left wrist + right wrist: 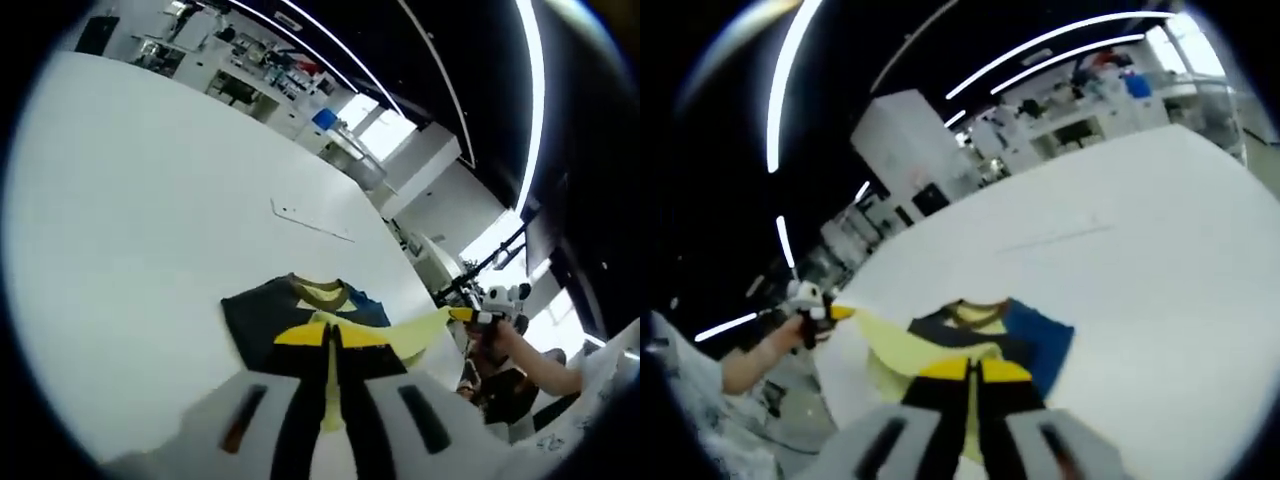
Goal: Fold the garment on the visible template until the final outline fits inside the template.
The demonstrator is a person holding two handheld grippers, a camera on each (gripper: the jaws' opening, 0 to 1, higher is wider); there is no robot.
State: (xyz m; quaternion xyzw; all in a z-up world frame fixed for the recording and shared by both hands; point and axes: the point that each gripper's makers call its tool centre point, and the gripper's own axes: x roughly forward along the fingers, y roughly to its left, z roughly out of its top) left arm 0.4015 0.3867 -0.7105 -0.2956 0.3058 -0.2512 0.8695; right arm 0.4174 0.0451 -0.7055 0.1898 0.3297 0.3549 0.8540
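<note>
A T-shirt (pixel 262 315) with dark, blue and yellow panels and an olive collar (pixel 322 292) lies on the white table (pixel 140 220). My left gripper (pixel 330 337) is shut on its yellow cloth, which runs down between the jaws. The yellow panel stretches right to my right gripper (pixel 480 318), held by a hand. In the right gripper view, the right gripper (pixel 975 370) is shut on yellow cloth in front of the shirt (pixel 1040 342). Its yellow panel (pixel 895 350) pulls left toward the left gripper (pixel 815 310). Thin template lines (pixel 310 222) (pixel 1055 238) are marked on the table beyond the shirt.
The table's edge (pixel 425 290) runs just beyond the shirt, and the person's arm (pixel 545 365) is past it. Benches and shelves (pixel 250 70) stand behind the table's far side. Wide bare tabletop (pixel 1170 260) lies around the garment.
</note>
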